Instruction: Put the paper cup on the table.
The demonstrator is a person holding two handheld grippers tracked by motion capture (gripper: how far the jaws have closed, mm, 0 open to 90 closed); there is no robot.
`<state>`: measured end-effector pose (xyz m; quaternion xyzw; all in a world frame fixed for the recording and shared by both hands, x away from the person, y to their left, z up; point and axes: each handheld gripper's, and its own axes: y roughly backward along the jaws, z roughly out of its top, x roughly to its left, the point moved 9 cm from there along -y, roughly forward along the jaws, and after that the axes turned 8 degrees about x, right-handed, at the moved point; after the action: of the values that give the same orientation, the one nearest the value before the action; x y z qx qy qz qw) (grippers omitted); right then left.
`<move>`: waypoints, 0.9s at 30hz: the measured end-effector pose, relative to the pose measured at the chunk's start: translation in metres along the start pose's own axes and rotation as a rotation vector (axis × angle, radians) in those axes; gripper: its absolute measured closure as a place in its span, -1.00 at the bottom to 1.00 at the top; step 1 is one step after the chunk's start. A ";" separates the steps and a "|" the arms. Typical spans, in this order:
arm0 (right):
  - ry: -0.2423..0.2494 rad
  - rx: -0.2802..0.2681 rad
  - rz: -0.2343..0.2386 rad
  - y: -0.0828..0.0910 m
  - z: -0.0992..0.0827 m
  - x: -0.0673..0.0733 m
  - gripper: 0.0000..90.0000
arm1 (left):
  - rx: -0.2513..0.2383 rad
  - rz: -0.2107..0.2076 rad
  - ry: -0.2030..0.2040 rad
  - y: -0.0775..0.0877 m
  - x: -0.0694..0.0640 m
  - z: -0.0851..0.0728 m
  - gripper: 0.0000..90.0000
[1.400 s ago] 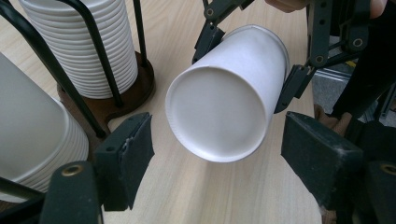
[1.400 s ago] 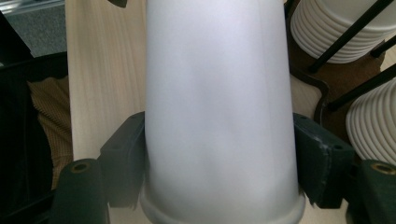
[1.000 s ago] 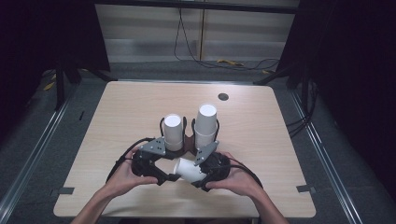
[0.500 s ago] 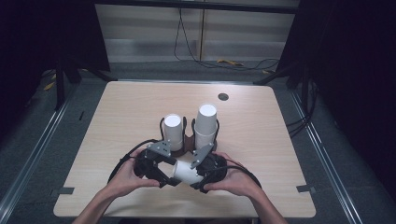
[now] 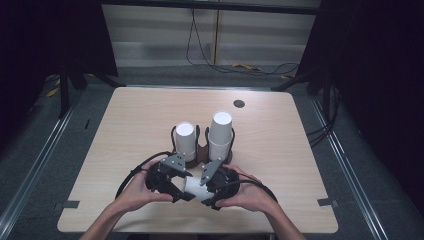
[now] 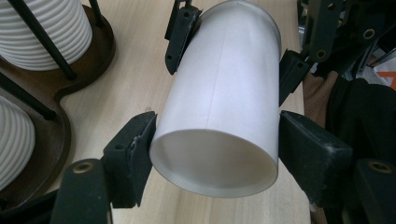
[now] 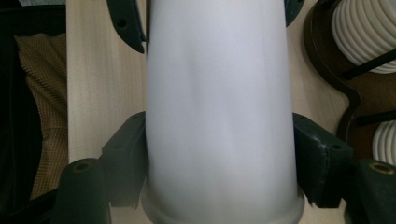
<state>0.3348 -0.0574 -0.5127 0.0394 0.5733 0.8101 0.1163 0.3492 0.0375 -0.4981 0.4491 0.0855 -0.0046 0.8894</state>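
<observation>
a smooth white paper cup [image 5: 196,189] is held lying on its side just above the near part of the light wooden table [image 5: 140,120], between the two hand-held grippers. the left gripper [image 6: 212,151] is seen at the cup's closed base end, its black pads [image 6: 133,156] set against both sides of the cup; its jaws have just been closing, with the cup between them, and they are now clamped on it. the right gripper [image 7: 219,163] is clamped on the same cup at the wider, rimmed end, its pads [image 7: 126,154] pressed to the cup's wall on either side. in the high view the left gripper [image 5: 170,182] and the right gripper [image 5: 212,182] are seen facing each other, tips nearly meeting, each held in one of the person's hands, with black cables trailing towards the near edge.

just beyond the grippers, towards the far side, a dark brown wooden cup holder with thin black upright rods [image 5: 202,150] stands on the table. two stacks of ribbed white cups are kept in it: the shorter left stack [image 5: 185,140] and the taller right stack [image 5: 220,135]. a small dark round disc [image 5: 239,103] lies near the far right of the table, well apart from the rest.
</observation>
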 end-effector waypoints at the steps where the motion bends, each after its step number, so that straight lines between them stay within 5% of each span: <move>1: 0.003 0.004 0.004 0.000 0.000 0.001 -0.36 | 0.004 0.001 0.001 0.000 0.000 -0.001 -0.31; 19: 0.024 -0.031 0.023 0.001 0.003 0.001 -0.36 | 0.013 -0.032 -0.001 -0.004 -0.003 -0.001 -0.34; 21: 0.024 -0.032 0.028 0.002 0.003 0.002 -0.36 | 0.043 -0.035 -0.002 -0.004 -0.003 -0.003 -0.34; 27: 0.026 -0.039 0.042 0.002 0.002 0.003 -0.38 | 0.011 -0.045 -0.006 -0.005 -0.005 -0.001 -0.30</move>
<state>0.3326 -0.0552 -0.5102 0.0386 0.5577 0.8239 0.0927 0.3433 0.0355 -0.5017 0.4519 0.0926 -0.0264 0.8869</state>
